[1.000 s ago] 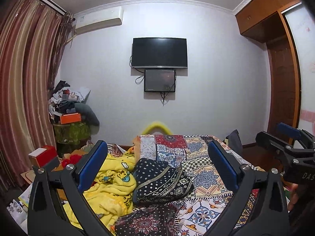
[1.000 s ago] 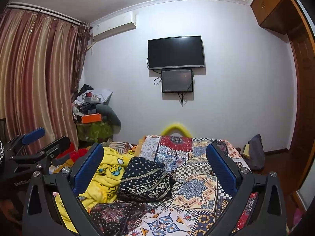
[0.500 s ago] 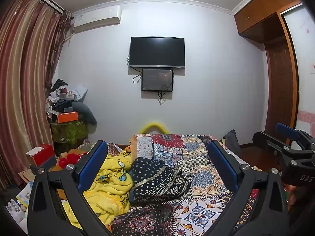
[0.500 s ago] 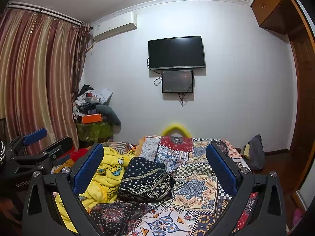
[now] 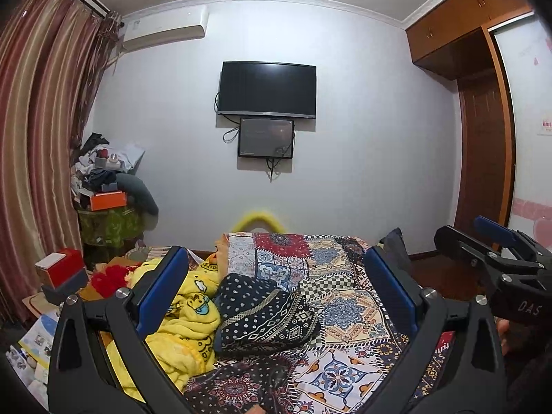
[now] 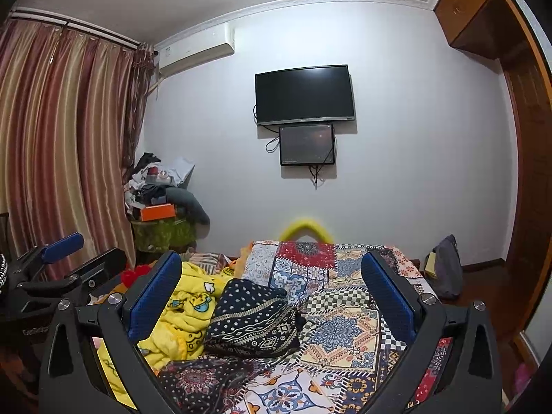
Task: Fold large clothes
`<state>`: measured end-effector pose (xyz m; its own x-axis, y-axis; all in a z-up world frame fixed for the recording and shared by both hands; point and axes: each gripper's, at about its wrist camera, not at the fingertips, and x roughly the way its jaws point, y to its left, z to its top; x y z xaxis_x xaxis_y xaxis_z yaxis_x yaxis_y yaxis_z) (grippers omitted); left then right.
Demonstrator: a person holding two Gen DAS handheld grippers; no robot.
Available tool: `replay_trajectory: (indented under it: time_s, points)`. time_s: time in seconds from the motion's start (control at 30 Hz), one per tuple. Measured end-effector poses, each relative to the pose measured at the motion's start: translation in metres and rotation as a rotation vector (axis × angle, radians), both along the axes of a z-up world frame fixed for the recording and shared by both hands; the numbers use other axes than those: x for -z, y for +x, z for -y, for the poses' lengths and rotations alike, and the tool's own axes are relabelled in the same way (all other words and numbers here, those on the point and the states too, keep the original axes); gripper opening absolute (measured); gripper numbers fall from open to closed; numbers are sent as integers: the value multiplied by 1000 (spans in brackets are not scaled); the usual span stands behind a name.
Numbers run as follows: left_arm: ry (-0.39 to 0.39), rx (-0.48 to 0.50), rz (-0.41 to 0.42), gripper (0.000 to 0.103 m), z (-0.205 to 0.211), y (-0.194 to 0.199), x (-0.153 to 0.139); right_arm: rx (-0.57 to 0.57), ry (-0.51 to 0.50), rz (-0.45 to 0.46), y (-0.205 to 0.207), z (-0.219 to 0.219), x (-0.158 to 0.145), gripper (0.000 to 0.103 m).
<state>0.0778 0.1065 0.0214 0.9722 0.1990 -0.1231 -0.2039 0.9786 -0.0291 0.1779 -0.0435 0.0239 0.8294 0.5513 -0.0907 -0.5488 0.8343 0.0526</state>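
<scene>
A dark polka-dot and geometric-print garment [image 5: 262, 314] [image 6: 255, 317] lies bunched in the middle of the bed. Left of it, touching, sits a crumpled yellow cartoon-print fleece [image 5: 186, 314] [image 6: 186, 307]. A dark maroon floral cloth [image 5: 241, 383] [image 6: 207, 379] lies nearer to me. My left gripper [image 5: 276, 283] hovers open above the bed, nothing between its blue pads [image 5: 165, 289]. My right gripper [image 6: 272, 289] is likewise open and empty, held to the right of the left one [image 6: 62, 262]. Neither touches any cloth.
A patchwork bedspread [image 5: 345, 314] covers the bed. A cluttered side table [image 5: 107, 214] and striped curtains [image 5: 41, 138] stand at left, with a red box [image 5: 62, 269] below. A TV [image 5: 268, 91] hangs on the far wall. Wardrobe [image 5: 483, 158] and a dark bag [image 6: 445, 269] at right.
The left wrist view has drifted slightly to the right. The right wrist view barely shifts. The clothes on the bed lie as before and both grippers stay open.
</scene>
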Motion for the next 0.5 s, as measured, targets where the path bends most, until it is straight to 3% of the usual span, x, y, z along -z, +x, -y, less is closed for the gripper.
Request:
replay_trajectory:
  time_s: [0.5]
  points:
    - [-13,31,-19,103,2,5,4,2,-4,0,0,1,0,103]
